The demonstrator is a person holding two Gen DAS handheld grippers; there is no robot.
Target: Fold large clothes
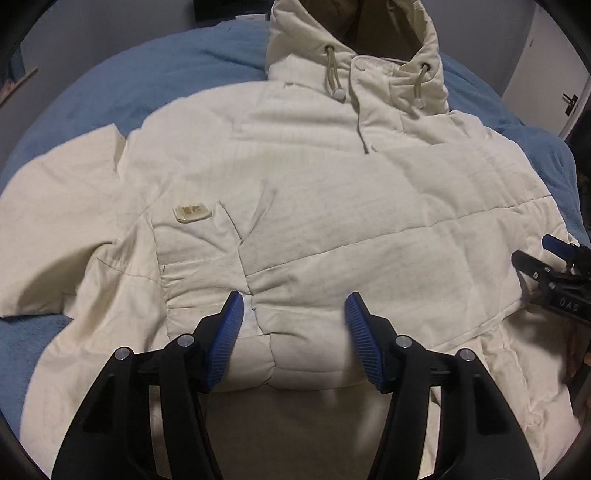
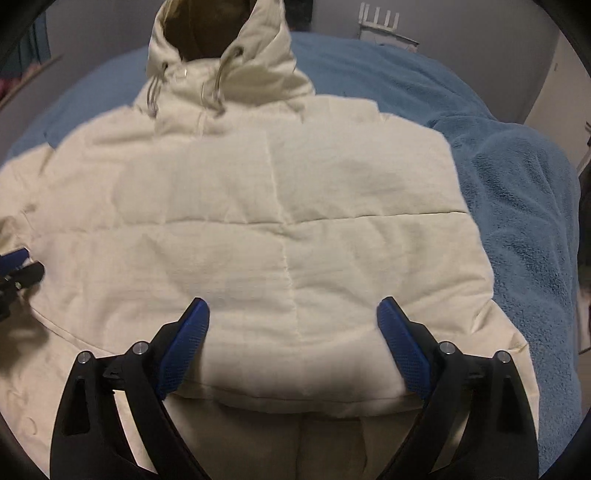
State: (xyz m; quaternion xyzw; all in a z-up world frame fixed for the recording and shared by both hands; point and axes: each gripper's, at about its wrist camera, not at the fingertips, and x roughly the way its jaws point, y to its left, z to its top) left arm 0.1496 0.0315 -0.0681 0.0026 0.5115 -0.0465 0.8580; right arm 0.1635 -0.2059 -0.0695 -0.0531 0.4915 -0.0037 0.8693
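A cream quilted jacket point(image 1: 332, 206) point(image 2: 258, 184) lies spread flat on a blue fleece blanket point(image 1: 166, 74) point(image 2: 517, 184), with its hood point(image 1: 295, 40) point(image 2: 266, 44) at the far end. A small logo patch point(image 1: 192, 213) shows on its left side, and a sleeve point(image 1: 55, 221) spreads out to the left. My left gripper point(image 1: 294, 295) hangs open over the near hem, a puffy fold of fabric below its blue pads. My right gripper point(image 2: 291, 301) stands wide open over the jacket's near right part. Each gripper shows at the edge of the other's view: right gripper point(image 1: 546, 273), left gripper point(image 2: 18, 273).
The blanket covers a bed that reaches past the jacket on all sides. Grey walls stand behind, with a white door point(image 1: 546, 85) at the far right. A white rack point(image 2: 380, 26) hangs on the back wall.
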